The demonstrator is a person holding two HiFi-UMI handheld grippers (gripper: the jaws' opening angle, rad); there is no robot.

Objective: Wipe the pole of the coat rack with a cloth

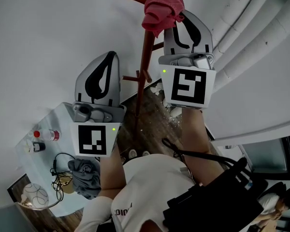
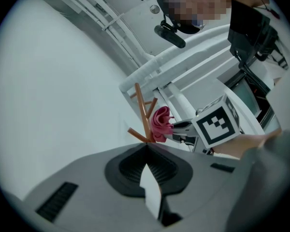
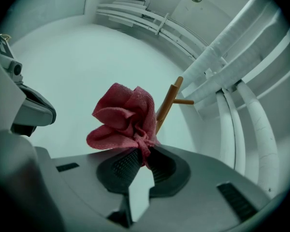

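**Up at the coat rack's pole: red cloth clamped in my right gripper**

At the upper part of the pole [image 1: 146, 52], my right gripper [image 1: 180, 23] had its jaws pinched together on a fold of the red cloth [image 1: 162, 8]. The rest of the cloth bunched out loosely beyond the jaw tips. From the right gripper view, the cloth [image 3: 123, 117] sat directly ahead of the gripper [image 3: 142, 153], with the wooden pole [image 3: 166, 105] just past its right edge. I could not tell for certain whether cloth and pole were pressed together, though the left gripper view showed the cloth [image 2: 159, 124] right up against the pole [image 2: 142, 112].

My left gripper [image 1: 106, 57] hung lower and to the left of the pole, apart from it. Its jaws were together with nothing between them [image 2: 146, 149].

Far below, at the left, a glass table [image 1: 58, 117] carried a crumpled grey cloth [image 1: 84, 170] near its right edge.
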